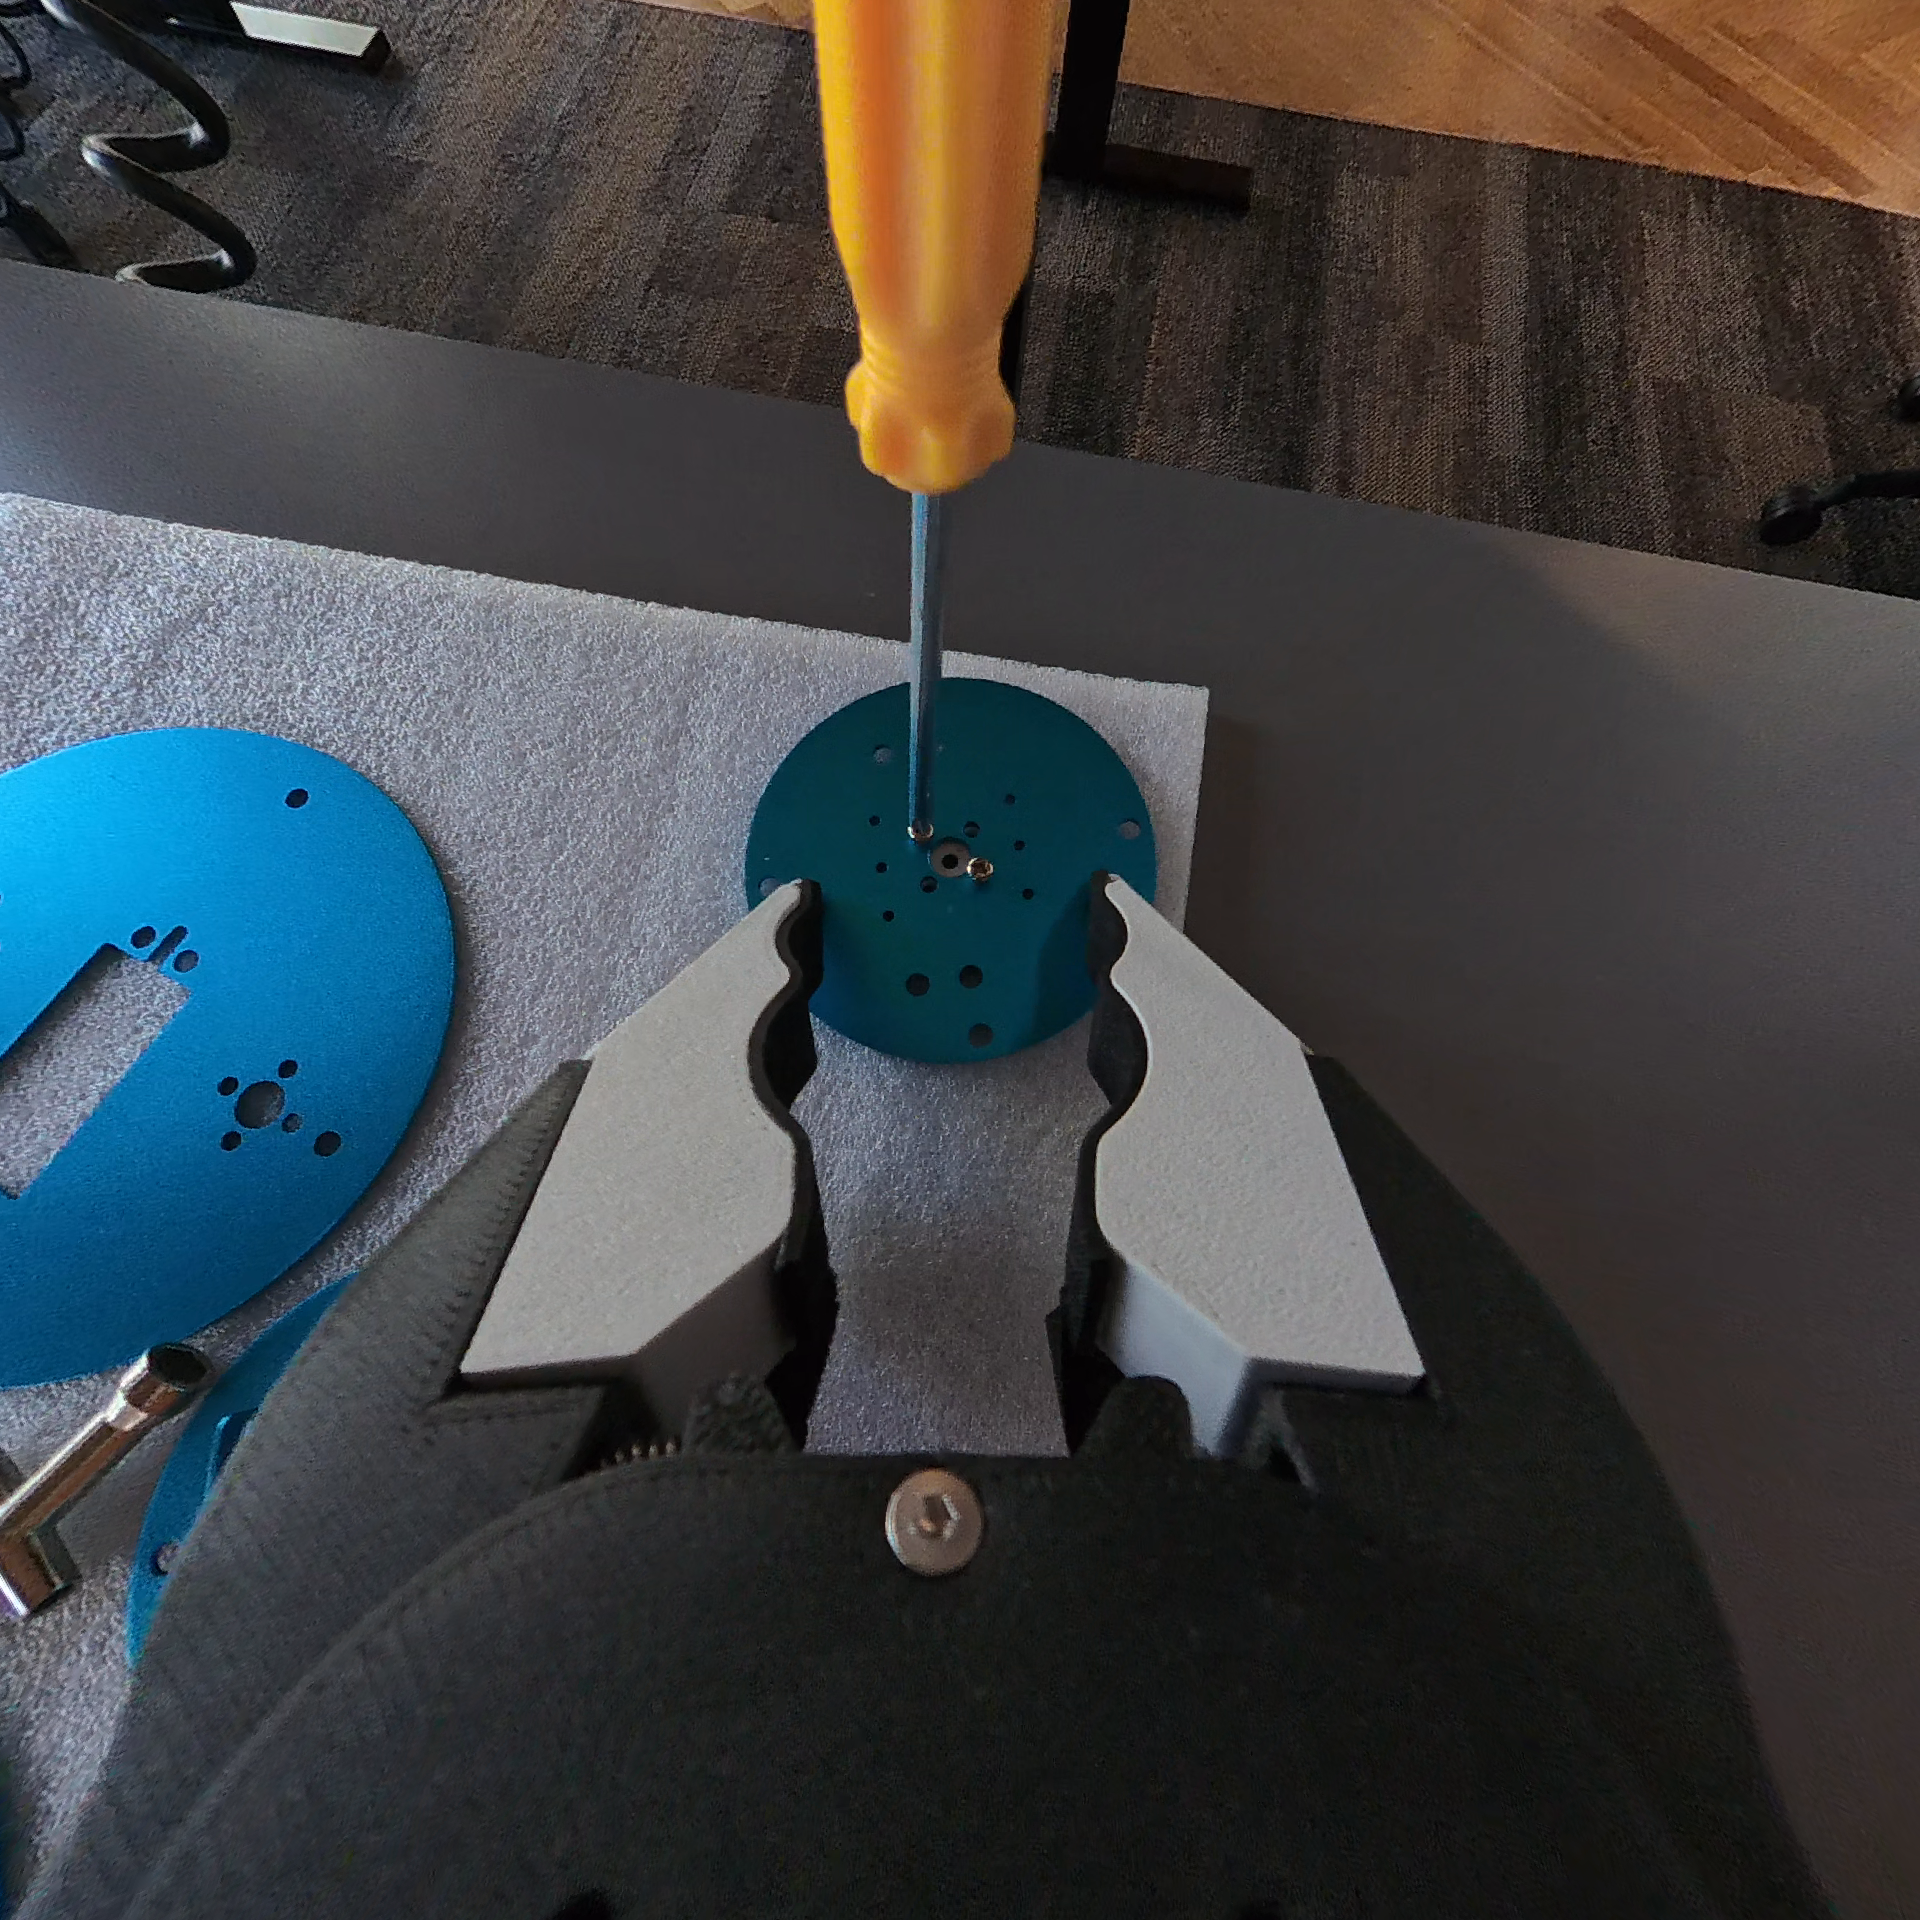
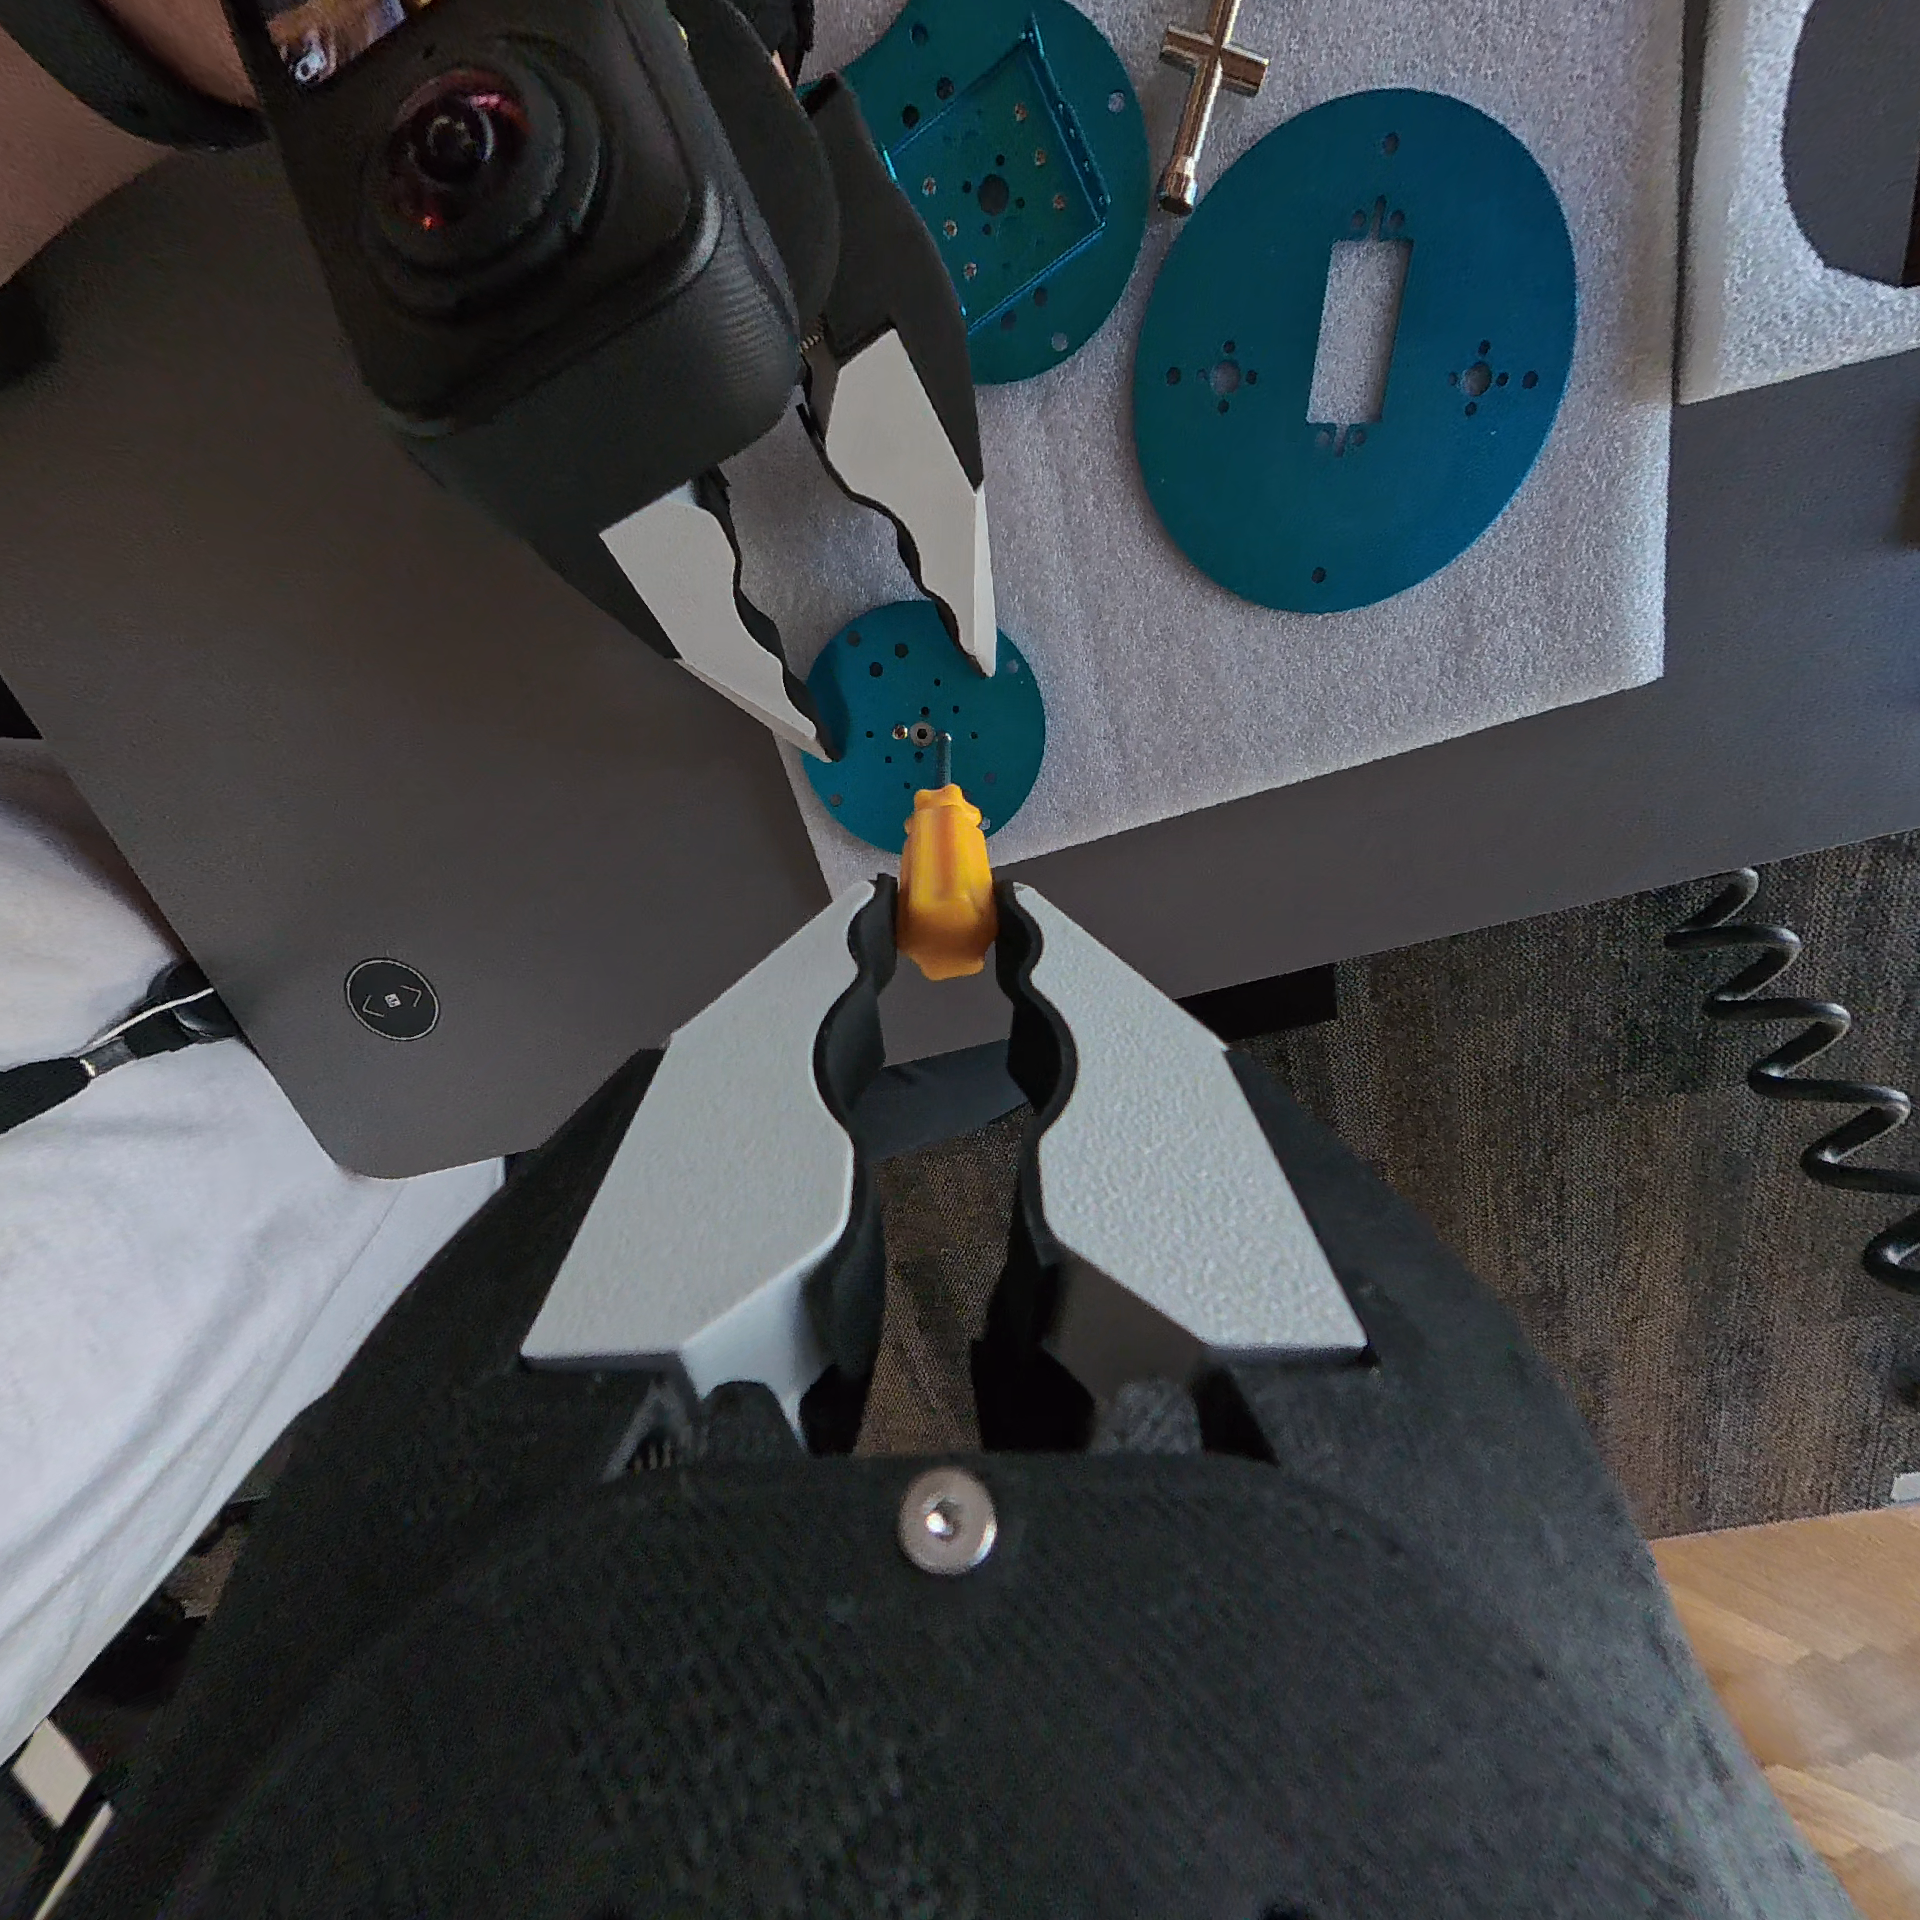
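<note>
Right wrist view: right tongs point(image 2: 943, 906) clamp the orange screwdriver point(image 2: 940, 883), tip on the small blue disc point(image 2: 977, 707); left tongs point(image 1: 951, 899) straddle that disc, spread wide, on the foam sheet point(image 1: 623, 665).

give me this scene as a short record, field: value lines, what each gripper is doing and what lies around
left gripper: open, fingertips pressing on the small blue disc, one at each side
right gripper: shut on the orange screwdriver, held upright
screwdriver tip: on a screw near the disc's centre
second screw: just beside the centre hole
surface: grey foam mat on a dark table
nearby: large blue oval plate, round blue plate with square recess, metal cross wrench
</note>
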A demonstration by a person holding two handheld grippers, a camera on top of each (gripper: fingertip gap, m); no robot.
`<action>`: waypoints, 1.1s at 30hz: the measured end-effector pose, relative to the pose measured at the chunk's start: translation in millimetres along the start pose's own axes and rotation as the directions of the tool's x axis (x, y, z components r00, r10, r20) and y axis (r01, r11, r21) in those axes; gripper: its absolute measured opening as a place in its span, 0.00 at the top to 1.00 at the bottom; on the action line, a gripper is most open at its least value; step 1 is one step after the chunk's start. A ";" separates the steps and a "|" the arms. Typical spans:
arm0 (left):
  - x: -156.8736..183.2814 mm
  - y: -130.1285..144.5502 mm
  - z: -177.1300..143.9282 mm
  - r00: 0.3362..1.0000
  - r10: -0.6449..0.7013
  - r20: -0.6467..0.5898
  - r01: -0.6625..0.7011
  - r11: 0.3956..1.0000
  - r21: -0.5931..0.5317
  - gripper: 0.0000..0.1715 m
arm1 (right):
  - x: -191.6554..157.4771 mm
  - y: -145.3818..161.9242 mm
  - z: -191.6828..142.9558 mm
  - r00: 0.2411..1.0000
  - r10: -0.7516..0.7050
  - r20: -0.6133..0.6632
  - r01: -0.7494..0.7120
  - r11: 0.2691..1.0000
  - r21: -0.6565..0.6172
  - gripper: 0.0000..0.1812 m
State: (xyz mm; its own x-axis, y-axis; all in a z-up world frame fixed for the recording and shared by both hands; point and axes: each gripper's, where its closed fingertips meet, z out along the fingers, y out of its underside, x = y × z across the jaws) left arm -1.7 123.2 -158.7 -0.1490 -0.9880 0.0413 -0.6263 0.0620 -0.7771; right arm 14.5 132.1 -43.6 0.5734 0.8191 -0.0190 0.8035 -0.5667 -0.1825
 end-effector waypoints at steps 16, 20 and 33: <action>-1.4 0.3 0.2 1.000 -0.010 0.010 0.010 1.000 -0.006 0.72 | -2.2 -3.4 0.2 0.996 -0.089 -0.008 0.089 0.996 -0.026 0.90; -1.7 0.4 0.2 1.000 -0.007 0.013 0.007 1.000 -0.007 0.73 | -2.9 -3.3 0.2 0.994 -0.104 -0.011 0.104 0.994 -0.032 0.90; -1.8 0.4 0.2 1.000 -0.006 0.010 0.006 1.000 -0.013 0.74 | -3.7 -1.9 -0.3 0.992 -0.123 -0.017 0.122 0.991 -0.058 0.90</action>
State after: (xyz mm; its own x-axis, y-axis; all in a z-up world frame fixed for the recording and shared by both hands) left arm -1.4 125.0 -159.2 -0.1372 -0.9898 0.0394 -0.6375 0.0578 -0.7683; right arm 10.9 130.2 -42.8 0.4730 0.8808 0.0204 0.8752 -0.4670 -0.1262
